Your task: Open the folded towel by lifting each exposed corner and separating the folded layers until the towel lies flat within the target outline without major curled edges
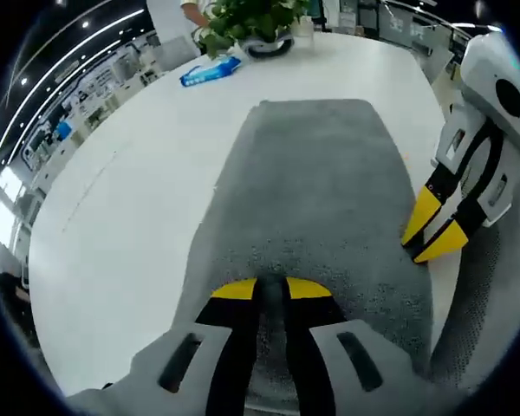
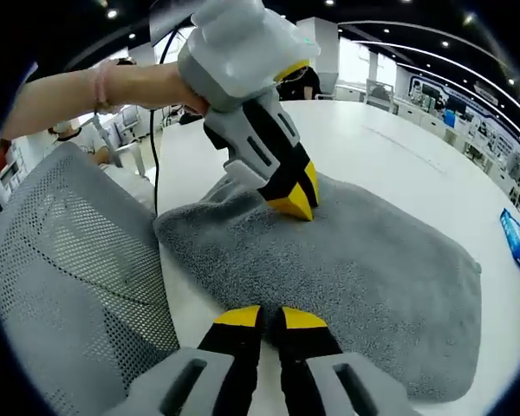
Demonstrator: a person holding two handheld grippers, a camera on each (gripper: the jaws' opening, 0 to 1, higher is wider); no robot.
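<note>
Yellow-tipped and nearly touching, the jaws of our left gripper [image 1: 271, 289] press down on the near edge of the grey terry-cloth towel [image 1: 316, 195]; whether they pinch a layer we cannot tell, since the tips hide the cloth between them. Our right gripper [image 2: 271, 317] sits at the opposite near edge, jaws narrow with only a thin gap, resting at the hem with nothing clearly caught. To do this step well, we judge each pair of tips should bite the top layer alone, right at a corner, then lift and draw outward slowly so the lower layers stay put. The towel lies on the white round table [image 1: 130, 199], still a thick, doubled, rounded-cornered rectangle with a soft, puffy nap and no curled edges we can see. No target outline is visible to us. Beside the table stands a grey mesh chair back [image 2: 69, 286]. Farther off lie a blue packet [image 1: 210, 73] and a green potted plant [image 1: 247, 22].
</note>
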